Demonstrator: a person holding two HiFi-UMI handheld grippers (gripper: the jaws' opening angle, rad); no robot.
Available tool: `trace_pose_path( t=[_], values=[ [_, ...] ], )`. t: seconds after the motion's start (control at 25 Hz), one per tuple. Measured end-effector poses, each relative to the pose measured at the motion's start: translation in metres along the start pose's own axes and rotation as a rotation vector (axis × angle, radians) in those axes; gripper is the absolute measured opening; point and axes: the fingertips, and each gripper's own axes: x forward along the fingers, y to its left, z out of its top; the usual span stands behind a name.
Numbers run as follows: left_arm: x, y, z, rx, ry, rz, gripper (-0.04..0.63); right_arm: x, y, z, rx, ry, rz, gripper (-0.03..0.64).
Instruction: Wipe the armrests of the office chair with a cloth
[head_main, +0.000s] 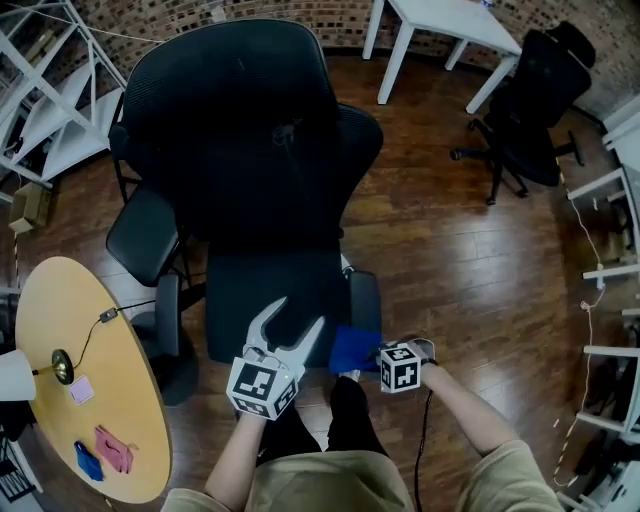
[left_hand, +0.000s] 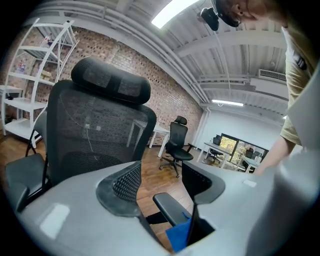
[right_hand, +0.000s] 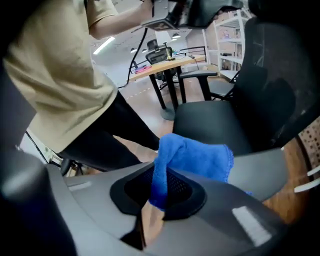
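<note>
Two black office chairs stand on the dark wooden floor (head_main: 450, 250). The near office chair (head_main: 250, 150), mesh-backed, fills the middle of the head view. The second chair (head_main: 530, 100) sits well apart from it, near a white table (head_main: 440, 25). At the picture's left a round table (head_main: 60, 300) bears a black disc on a cable (head_main: 63, 366), a pale pink square (head_main: 81, 389), a pink thing (head_main: 113, 448) and a blue thing (head_main: 88, 461), all too small to name. The right gripper (right_hand: 162, 196) is clamped on a blue cloth (right_hand: 197, 155), which bunches up above its pads. The cloth lies at the near end of the armrest (head_main: 365, 300) on the picture's right side of the near chair; whether it presses on the pad I cannot tell. The left gripper (head_main: 298, 312) hovers over the seat's front edge, its jaws parted a little with nothing between them. Each gripper carries a cube (head_main: 262, 388) printed with black-and-white square markers.
</note>
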Motion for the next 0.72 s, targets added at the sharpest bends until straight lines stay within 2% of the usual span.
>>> trace_pose_path(
  t=[0.08,0.12,0.16,0.24,0.32,0.4,0.48,0.56,0.72],
  values=[
    [0.001,-0.001,-0.001,0.001,0.004,-0.001,0.242,0.004,0.026,-0.004,0.006,0.015,0.075,0.031],
    [0.001,-0.001,-0.001,0.003,0.004,-0.001,0.244,-0.002,0.025,-0.004,0.036,0.002,0.073,0.032],
    [0.001,0.0,0.001,0.005,0.002,0.0,0.244,-0.017,0.011,-0.001,0.093,-0.035,0.031,0.032],
    [0.0,0.003,0.007,0.004,-0.005,0.009,0.242,-0.065,-0.046,0.003,0.235,-0.134,-0.141,0.032],
    [-0.001,0.007,0.011,-0.006,-0.01,0.024,0.242,-0.122,-0.111,-0.001,0.329,-0.183,-0.347,0.032],
    [-0.002,0.01,0.01,-0.011,-0.016,0.034,0.242,-0.168,-0.165,-0.007,0.347,-0.177,-0.515,0.032],
    [-0.002,0.009,0.012,-0.012,-0.016,0.04,0.243,-0.188,-0.203,-0.009,0.309,-0.141,-0.605,0.032],
    [-0.001,0.009,0.011,-0.016,-0.009,0.044,0.242,-0.176,-0.226,-0.014,0.254,-0.081,-0.622,0.032],
    [-0.002,0.009,0.001,-0.022,0.008,0.049,0.242,-0.101,-0.217,-0.02,0.133,-0.011,-0.492,0.031]
  ],
)
